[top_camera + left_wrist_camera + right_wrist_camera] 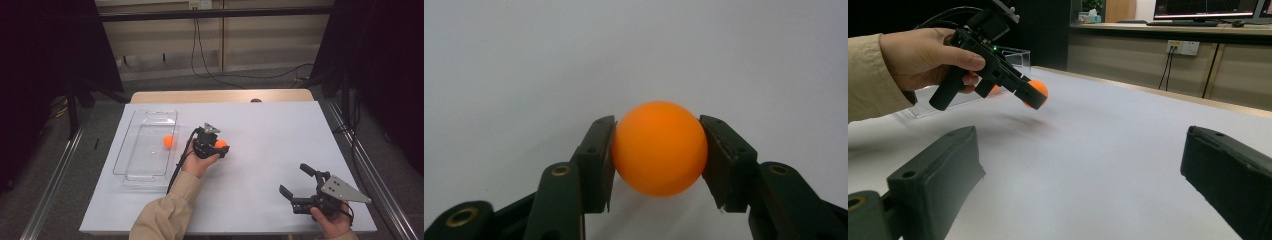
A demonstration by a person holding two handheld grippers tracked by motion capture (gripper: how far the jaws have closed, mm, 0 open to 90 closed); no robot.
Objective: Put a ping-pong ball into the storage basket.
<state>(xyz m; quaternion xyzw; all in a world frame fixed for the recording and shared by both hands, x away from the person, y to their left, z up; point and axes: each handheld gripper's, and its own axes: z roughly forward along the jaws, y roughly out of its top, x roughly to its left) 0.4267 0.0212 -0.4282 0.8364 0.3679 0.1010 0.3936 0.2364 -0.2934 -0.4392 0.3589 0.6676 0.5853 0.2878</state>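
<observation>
My left gripper (220, 148) is shut on an orange ball (221, 144) near the middle of the white table, just right of a clear plastic tray. In the left gripper view both black pads press the sides of the ball (659, 148). The right gripper view shows the left gripper (1032, 98) holding the ball (1039, 88) slightly above the table, with a faint shadow beneath. A second orange ball (169, 141) lies inside the tray (131, 131). My right gripper (293, 178) rests near the front right corner, open, with nothing between its jaws (1083, 150).
The white table top (280, 125) stretches bare between the two grippers. A black cable trails from the left gripper along the sleeve. Dark curtains and metal rails flank the table; a desk with monitors stands in the background (1208, 10).
</observation>
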